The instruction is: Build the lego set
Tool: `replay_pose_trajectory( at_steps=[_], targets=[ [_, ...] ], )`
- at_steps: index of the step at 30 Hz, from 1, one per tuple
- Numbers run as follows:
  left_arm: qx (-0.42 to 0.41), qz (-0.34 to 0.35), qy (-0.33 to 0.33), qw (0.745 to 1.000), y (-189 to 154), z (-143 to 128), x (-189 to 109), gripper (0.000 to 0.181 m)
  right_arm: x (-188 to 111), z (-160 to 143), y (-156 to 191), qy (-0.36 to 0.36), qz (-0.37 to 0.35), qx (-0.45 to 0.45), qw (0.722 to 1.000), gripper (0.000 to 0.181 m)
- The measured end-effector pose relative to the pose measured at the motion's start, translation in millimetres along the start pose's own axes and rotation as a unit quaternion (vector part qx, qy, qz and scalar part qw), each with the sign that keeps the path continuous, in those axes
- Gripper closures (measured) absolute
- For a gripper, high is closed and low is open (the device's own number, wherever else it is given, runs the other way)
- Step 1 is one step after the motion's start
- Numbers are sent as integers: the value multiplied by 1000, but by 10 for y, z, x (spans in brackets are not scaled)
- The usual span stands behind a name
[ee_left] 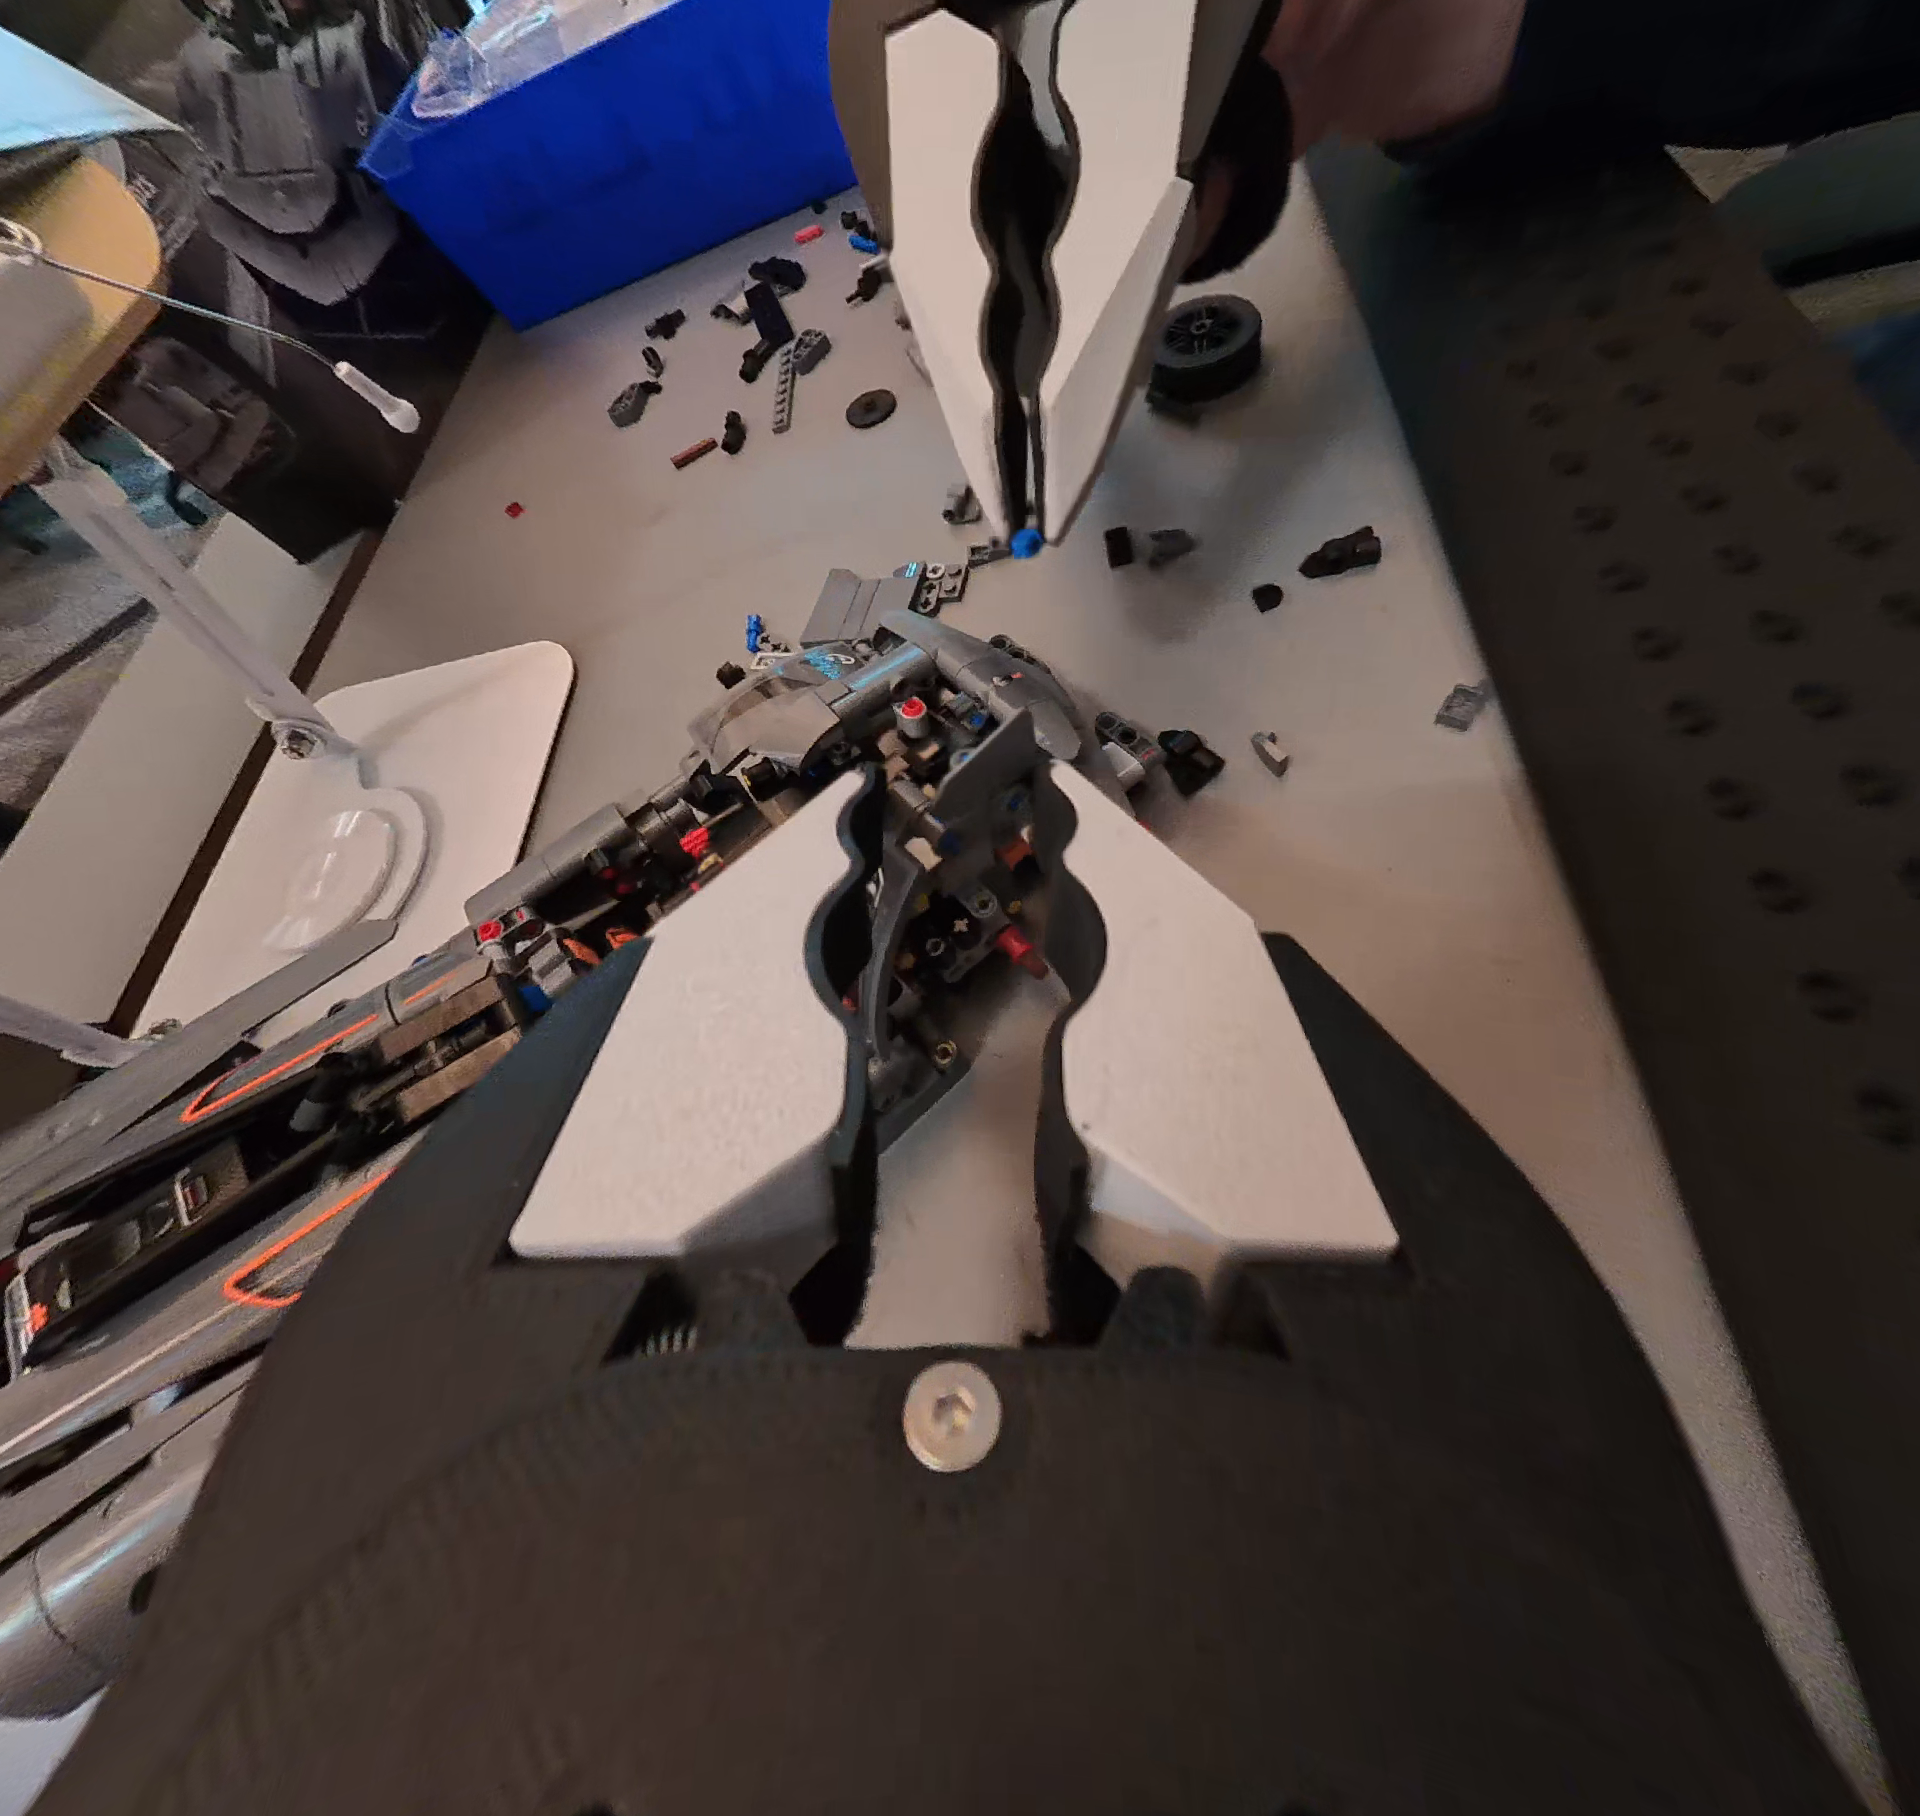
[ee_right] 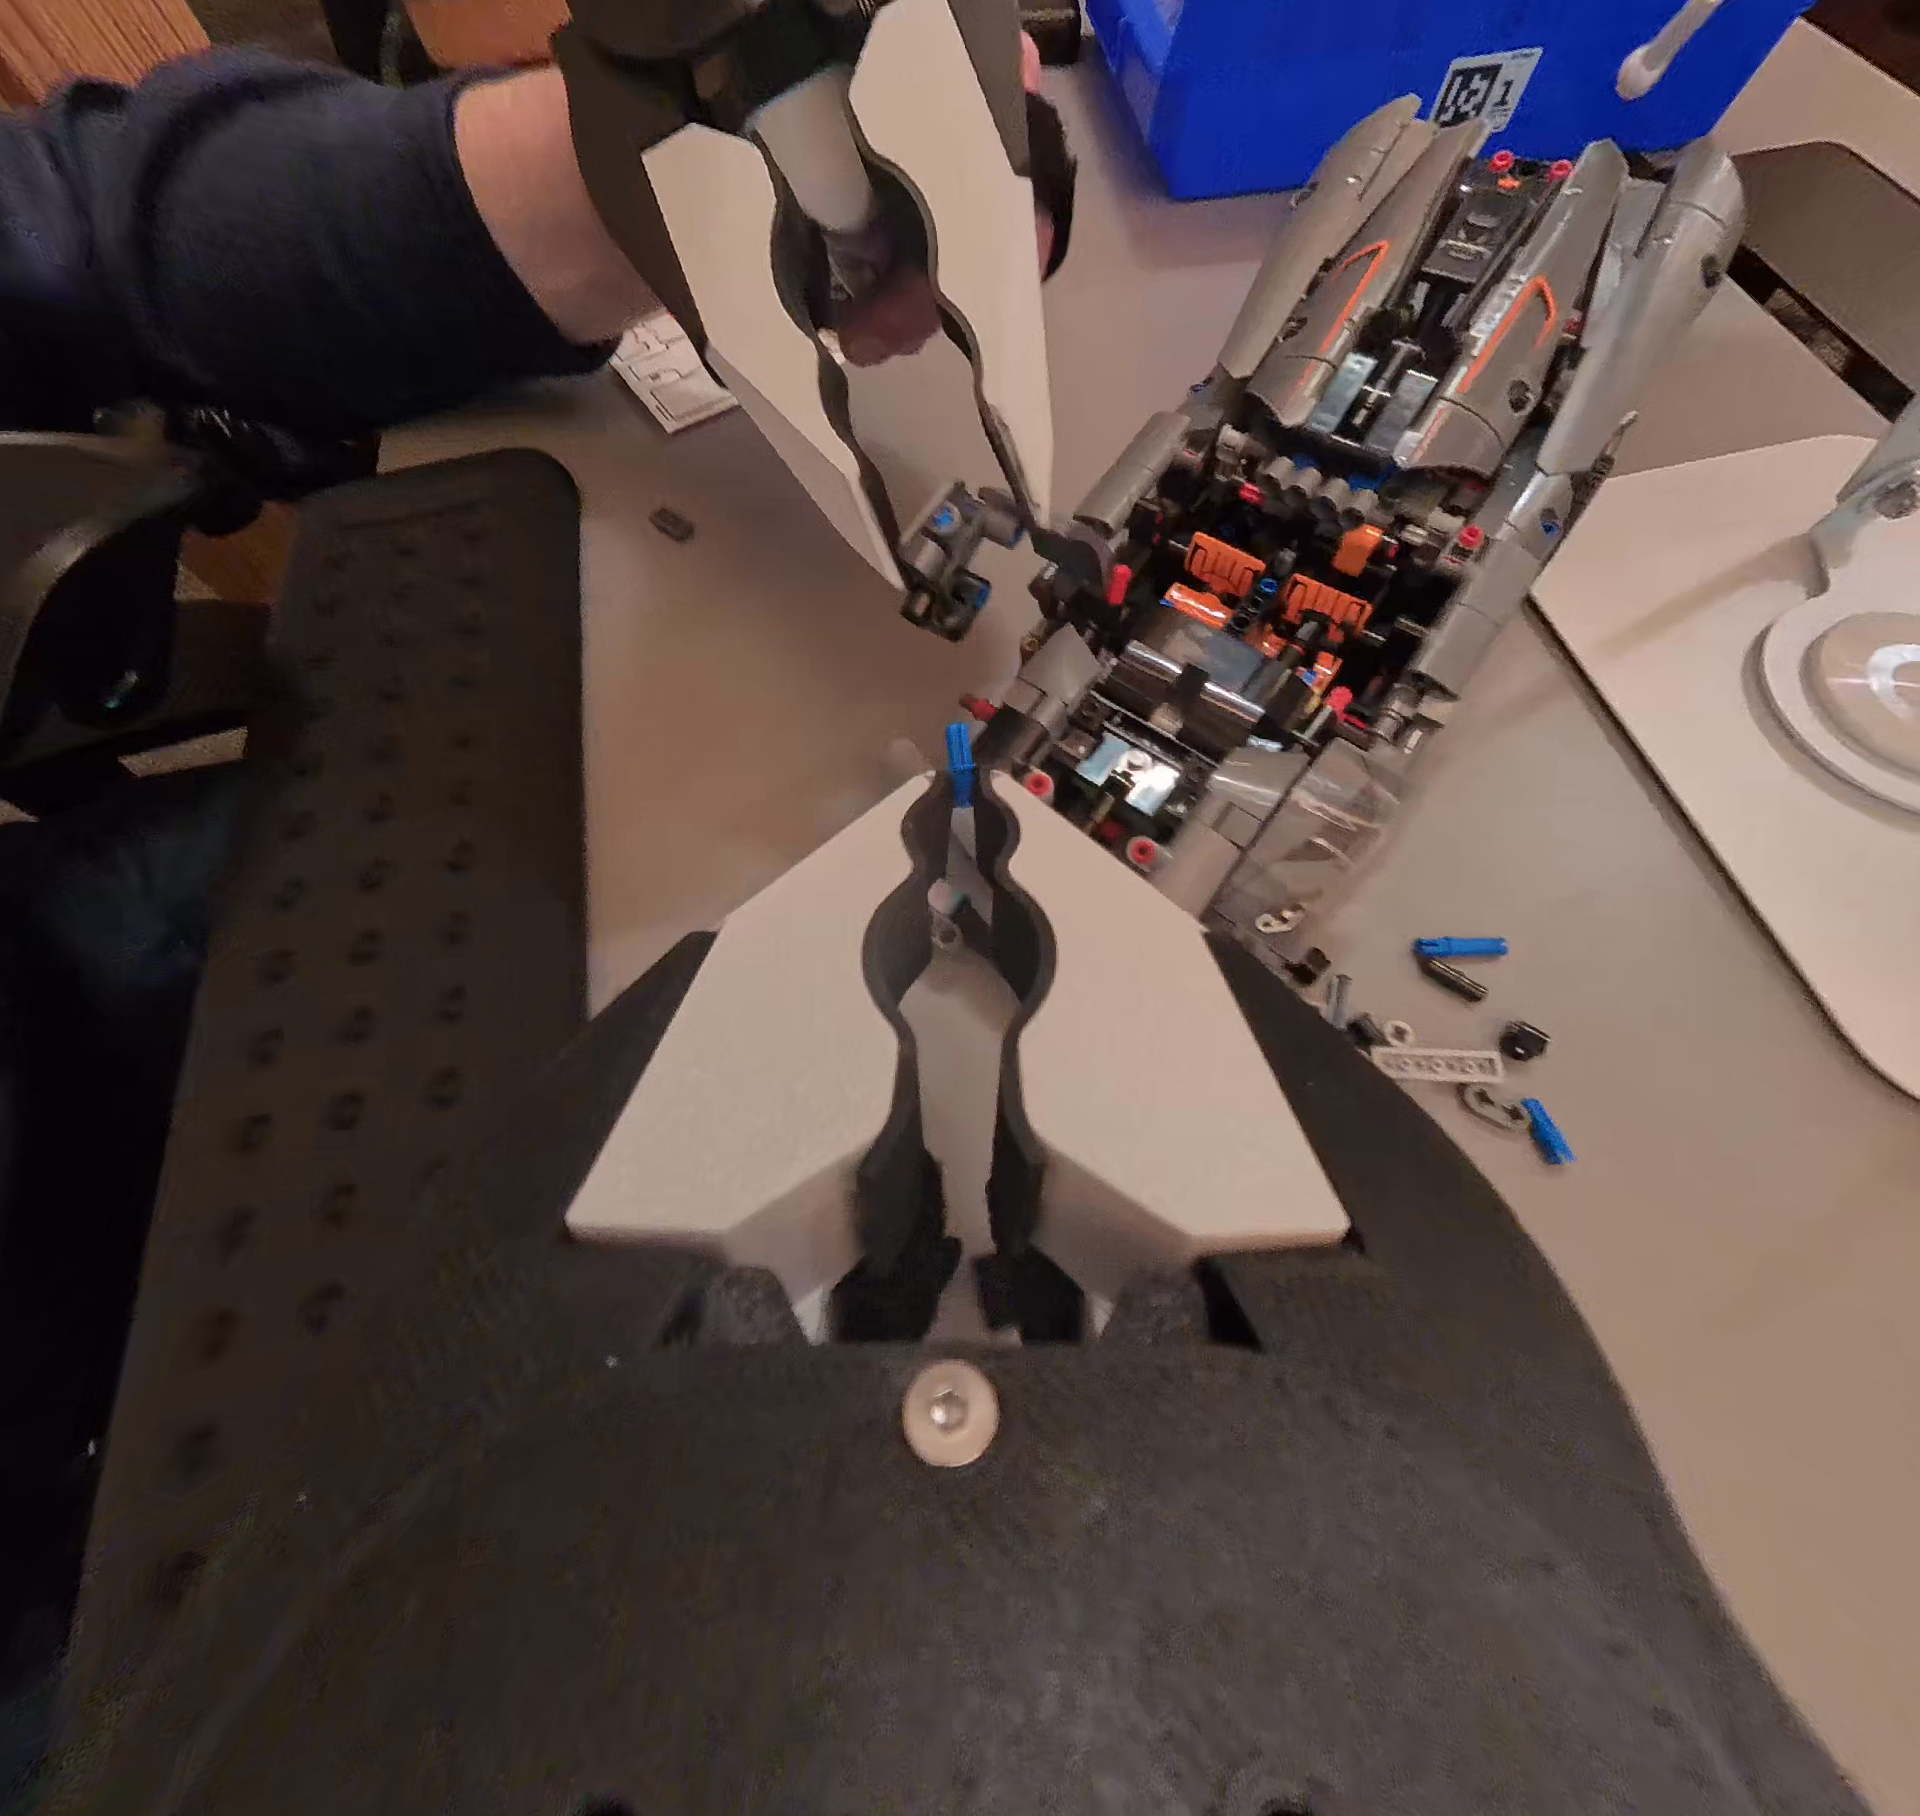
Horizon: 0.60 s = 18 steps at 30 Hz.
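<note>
— What is gripped by the right gripper (ee_right: 961,779)?

— A small blue plastic pin (ee_right: 959,760) is pinched between its closed fingertips, just beside the near end of the long grey, black and orange brick-built model (ee_right: 1351,519), which is laid on the pale grey table (ee_right: 748,686).

— And the left gripper (ee_right: 961,571)?

— A small grey and black sub-assembly of beams (ee_right: 948,561) is clamped between its fingers, close to the model's side. Loose dark pieces (ee_left: 769,353) are scattered before a blue plastic bin (ee_left: 634,156).
</note>
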<state>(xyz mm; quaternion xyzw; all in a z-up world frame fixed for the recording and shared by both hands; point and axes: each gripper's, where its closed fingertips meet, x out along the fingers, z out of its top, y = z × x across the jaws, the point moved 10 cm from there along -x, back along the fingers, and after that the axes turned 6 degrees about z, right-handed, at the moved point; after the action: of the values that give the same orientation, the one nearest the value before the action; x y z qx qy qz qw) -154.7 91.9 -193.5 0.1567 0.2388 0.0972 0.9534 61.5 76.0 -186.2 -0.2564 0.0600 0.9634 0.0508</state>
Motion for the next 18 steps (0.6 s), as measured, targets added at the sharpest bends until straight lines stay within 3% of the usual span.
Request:
replay_pose_trajectory(
  at_steps=[9, 18],
  targets=[
    [37, 66, 38, 996, -139, 84, 109, 157, 278, 22, 90, -20, -24, 80, 996, 179],
    [91, 65, 39, 993, -182, 158, 35, 153, 307, -2, 126, -24, -34, 98, 994, 180]
  ],
)
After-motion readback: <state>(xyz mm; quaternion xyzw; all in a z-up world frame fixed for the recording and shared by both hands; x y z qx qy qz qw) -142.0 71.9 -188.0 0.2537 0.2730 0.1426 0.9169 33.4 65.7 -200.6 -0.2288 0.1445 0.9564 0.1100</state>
